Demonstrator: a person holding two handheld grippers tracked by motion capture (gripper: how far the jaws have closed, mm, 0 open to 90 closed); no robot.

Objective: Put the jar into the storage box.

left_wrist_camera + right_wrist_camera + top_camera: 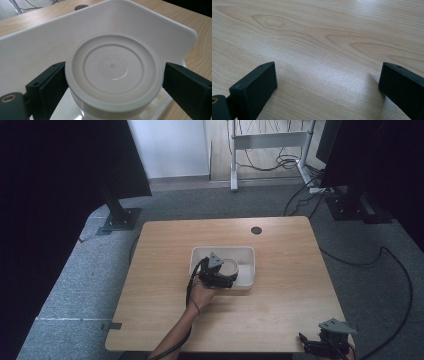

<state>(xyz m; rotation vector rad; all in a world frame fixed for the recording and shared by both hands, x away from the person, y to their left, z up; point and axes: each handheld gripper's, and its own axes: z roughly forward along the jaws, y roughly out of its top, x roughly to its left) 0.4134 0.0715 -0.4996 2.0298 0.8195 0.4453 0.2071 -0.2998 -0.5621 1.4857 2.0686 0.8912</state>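
Note:
A white round jar (113, 66) with a ridged lid stands in the white tray (37, 45); in the high view the jar (231, 266) is in the left half of the tray (247, 251), mid-table. My left gripper (113, 82) has one black jaw pressed on each side of the lid, shut on the jar; the high view shows the left gripper (225, 273) reaching in over the tray's near wall. At the table's near right corner my right gripper (306, 343) rests low and open, and in its own view the right gripper (327, 85) has only bare wood between its jaws.
The wooden table (280, 300) has a dark round cable hole (256, 230) at the back. Beyond it, on grey carpet, are a white desk frame (270, 140), black stands (120, 215) and loose cables (395, 265).

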